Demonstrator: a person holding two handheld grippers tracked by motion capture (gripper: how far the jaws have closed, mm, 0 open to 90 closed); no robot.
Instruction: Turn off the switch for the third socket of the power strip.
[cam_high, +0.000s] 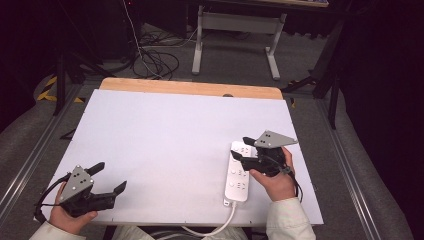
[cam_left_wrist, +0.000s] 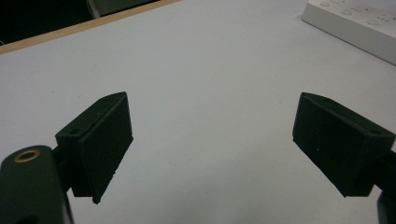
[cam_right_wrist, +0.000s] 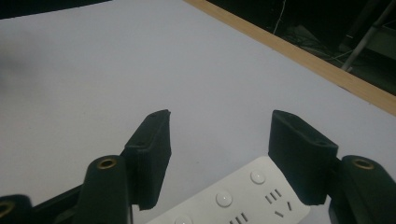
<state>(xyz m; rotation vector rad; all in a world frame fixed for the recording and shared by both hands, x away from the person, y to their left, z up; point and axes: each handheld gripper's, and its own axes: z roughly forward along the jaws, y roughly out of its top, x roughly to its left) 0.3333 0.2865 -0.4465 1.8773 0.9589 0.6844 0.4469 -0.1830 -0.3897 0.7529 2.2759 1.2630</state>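
A white power strip (cam_high: 238, 171) is lying near the front right corner of the white table (cam_high: 165, 135), its cord trailing off the front edge. The right gripper (cam_high: 242, 148) is being held over the strip's far end with its jaws spread wide and nothing between them. A sound grasp is probably best made by lowering the jaws squarely astride the strip's narrow width, clear of the buttons. The left gripper (cam_high: 111, 177) is being kept wide and unladen by the front left corner, well apart.
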